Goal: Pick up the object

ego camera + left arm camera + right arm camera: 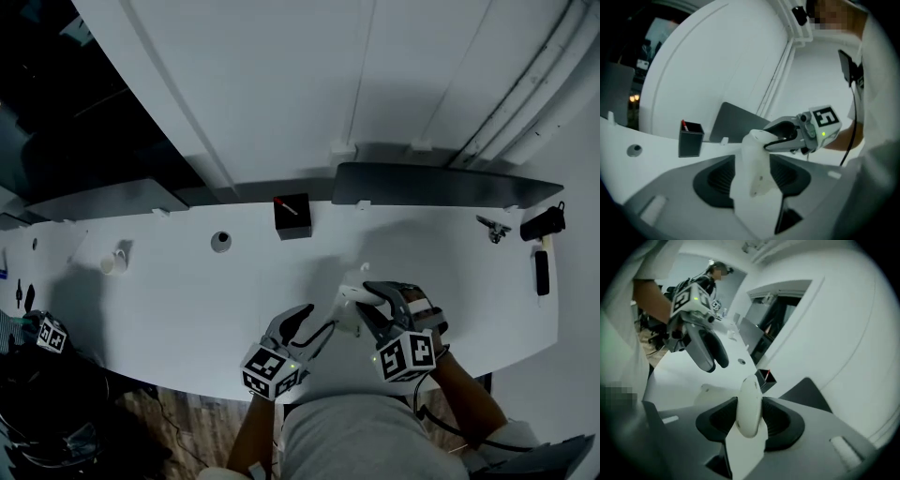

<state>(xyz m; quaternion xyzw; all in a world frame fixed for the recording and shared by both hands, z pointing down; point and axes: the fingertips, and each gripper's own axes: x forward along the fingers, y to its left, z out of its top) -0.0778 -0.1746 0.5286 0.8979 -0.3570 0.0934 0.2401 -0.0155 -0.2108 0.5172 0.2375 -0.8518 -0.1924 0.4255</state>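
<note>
- We are holding the white object (352,302) in the right gripper (364,305). In the right gripper view its jaws are pressing on both sides of the object's rounded end, so we are taking the grasp as made.
- The left gripper (317,323) is hanging just beside it with its jaws released. In its own view the object is standing in line with them. The right gripper view, though, is showing that gripper apart from the object and touching nothing.
- The object is sitting over the near middle of the bench (187,291), between the two grippers and close to our body. It is well apart from the black box (292,217) further back.
- We are judging the reach and the grasp as done. We cannot tell whether the object is clear of the bench. A soft shadow lying beside it is hinting at a lift, but no view is showing the gap beneath it.
- What is remaining, as we are reading it, is to raise the object plainly off the bench on the right grip alone and hold it steady.
</note>
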